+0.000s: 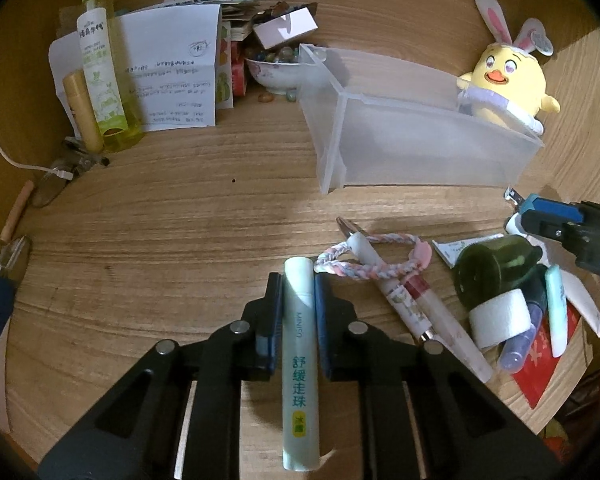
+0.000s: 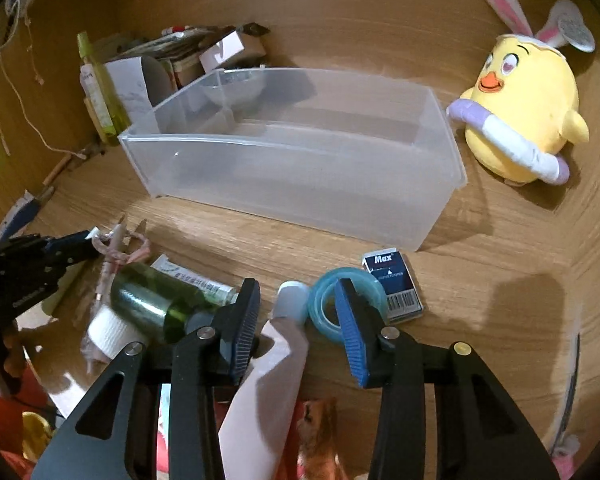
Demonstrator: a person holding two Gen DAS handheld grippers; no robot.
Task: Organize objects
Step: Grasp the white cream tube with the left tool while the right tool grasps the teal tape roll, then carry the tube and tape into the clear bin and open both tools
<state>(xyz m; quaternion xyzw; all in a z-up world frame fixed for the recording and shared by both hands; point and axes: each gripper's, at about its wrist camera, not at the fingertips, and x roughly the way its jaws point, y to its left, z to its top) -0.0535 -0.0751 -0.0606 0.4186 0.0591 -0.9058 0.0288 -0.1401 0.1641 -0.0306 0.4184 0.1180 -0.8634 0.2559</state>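
Pick-up step: left gripper (image 1: 298,280) clamps the pale-green cylindrical plastic tube (image 1: 299,360) on the wooden desk (image 1: 160,240); right gripper (image 2: 296,316) gapes over a white squeeze tube (image 2: 276,360). Next, presumably: carry to the translucent plastic bin (image 1: 420,152).

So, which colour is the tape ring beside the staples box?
Translucent light blue tape ring, clearest in the right wrist view.

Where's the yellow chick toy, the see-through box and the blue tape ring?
yellow chick toy (image 2: 528,120), right wrist view, on its belly.
see-through box (image 2: 300,188), right wrist view, on its front wall.
blue tape ring (image 2: 324,300), right wrist view, on its left rim.
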